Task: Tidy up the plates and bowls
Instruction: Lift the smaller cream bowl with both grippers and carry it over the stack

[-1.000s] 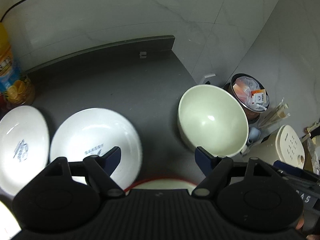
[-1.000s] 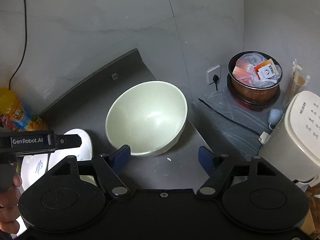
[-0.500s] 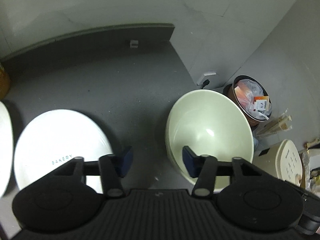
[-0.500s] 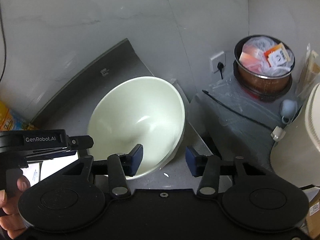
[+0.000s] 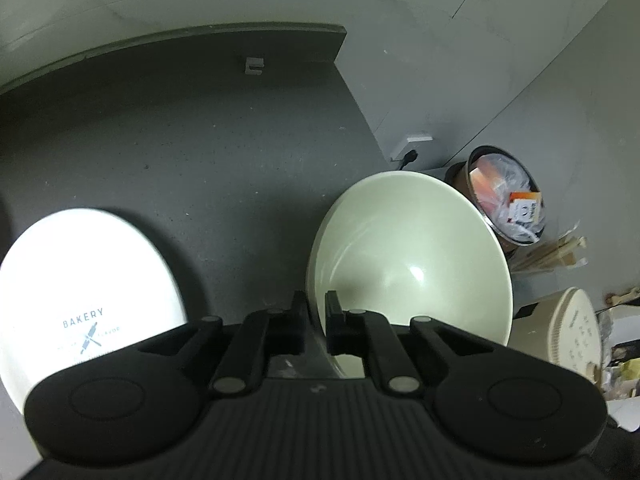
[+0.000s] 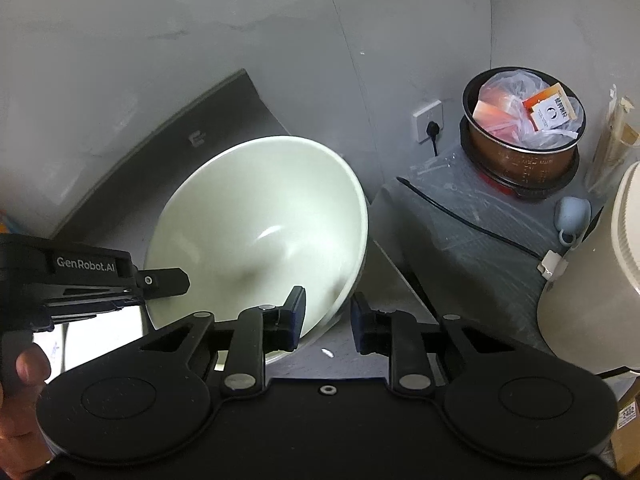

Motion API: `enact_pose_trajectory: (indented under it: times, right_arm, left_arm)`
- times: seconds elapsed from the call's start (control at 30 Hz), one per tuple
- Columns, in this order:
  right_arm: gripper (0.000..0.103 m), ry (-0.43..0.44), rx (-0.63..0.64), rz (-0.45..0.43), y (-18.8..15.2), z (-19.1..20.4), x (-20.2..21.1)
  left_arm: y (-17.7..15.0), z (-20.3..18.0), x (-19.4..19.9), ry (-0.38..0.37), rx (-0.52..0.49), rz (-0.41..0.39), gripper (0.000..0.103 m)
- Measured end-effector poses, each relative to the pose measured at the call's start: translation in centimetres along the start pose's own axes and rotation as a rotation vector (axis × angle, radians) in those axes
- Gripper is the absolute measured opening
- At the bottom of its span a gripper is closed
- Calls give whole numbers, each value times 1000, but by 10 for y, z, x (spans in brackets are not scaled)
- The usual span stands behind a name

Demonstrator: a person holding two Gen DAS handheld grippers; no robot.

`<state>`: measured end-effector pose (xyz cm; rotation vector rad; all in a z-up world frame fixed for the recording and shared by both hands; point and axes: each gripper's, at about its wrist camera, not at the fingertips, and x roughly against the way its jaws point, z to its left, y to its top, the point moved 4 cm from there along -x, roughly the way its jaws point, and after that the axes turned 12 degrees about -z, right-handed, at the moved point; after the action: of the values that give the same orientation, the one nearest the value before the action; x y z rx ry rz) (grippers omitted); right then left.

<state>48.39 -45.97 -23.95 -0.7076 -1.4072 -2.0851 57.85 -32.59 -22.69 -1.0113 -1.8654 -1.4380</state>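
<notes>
Step in hand: two-handed grasp of the large pale-green glazed ceramic bowl, which sits on the dark grey speckled countertop near its right edge.

Left gripper: jaws clenched on the bowl's near-left rim, one finger outside the wall and one inside. The right wrist view confirms its position at the bowl's left side.

Right gripper: jaws straddle the bowl's near-right rim, left pad inside, right pad outside. A gap shows between the outer pad and the wall, so this one is not yet clamped; partly closed at best.

The bowl looks tilted in the right wrist view; I cannot tell whether its base is off the counter.

Left of the bowl, well apart from it, lies a white round plate printed "BAKERY". Beyond the counter edge, right of the bowl: a copper-coloured pot holding plastic bags and a cream rice cooker.

Judgement: the grip phase is nearly complete. The next move calls for the right jaws to finish closing, then an even lift by both hands. Destination not evident. Risk: glazed rim may slip if the lift is uneven.
</notes>
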Motion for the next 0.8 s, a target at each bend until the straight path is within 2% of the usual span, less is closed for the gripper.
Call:
enact_pose_trajectory:
  times: [0.4,0.8]
  right_arm:
    - [24,20,0,-73,5,29,42]
    - [24,32,7,-137,-10,54,88]
  left_arm:
    - [5,13,47,-33,9,-48,8]
    - [-2,34,106,-63,10,-105,8]
